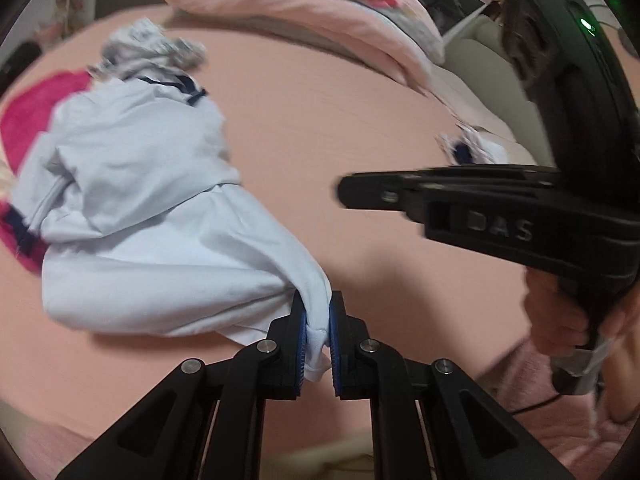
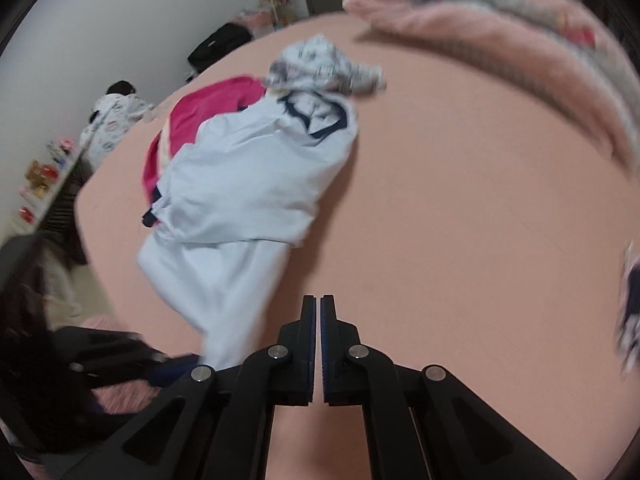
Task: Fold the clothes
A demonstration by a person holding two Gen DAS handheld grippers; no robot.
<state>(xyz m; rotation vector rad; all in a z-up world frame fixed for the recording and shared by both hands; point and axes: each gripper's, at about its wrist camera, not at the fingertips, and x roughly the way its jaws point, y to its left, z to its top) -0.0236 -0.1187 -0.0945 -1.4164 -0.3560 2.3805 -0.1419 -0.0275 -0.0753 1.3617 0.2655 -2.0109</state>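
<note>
A pale blue garment (image 1: pixel 152 216) with dark navy trim lies crumpled on the pink bed sheet (image 1: pixel 320 128). My left gripper (image 1: pixel 318 320) is shut on one end of it, and the cloth bunches between the blue pads (image 1: pixel 302 344). The same garment (image 2: pixel 248 184) stretches toward the lower left in the right wrist view, where the left gripper's blurred body (image 2: pixel 120 356) holds its end. My right gripper (image 2: pixel 318 312) hovers over bare sheet beside the garment, its jaws closed with nothing between them. It also shows side-on (image 1: pixel 352 190) in the left wrist view, held by a hand (image 1: pixel 560 320).
A magenta garment (image 2: pixel 192 116) and a grey patterned one (image 2: pixel 320 64) lie under and behind the blue one. A rolled pink quilt (image 2: pixel 500 48) lines the bed's far edge. Another patterned piece (image 1: pixel 468 148) sits at the right. A person (image 2: pixel 112 120) crouches beyond the bed's left side.
</note>
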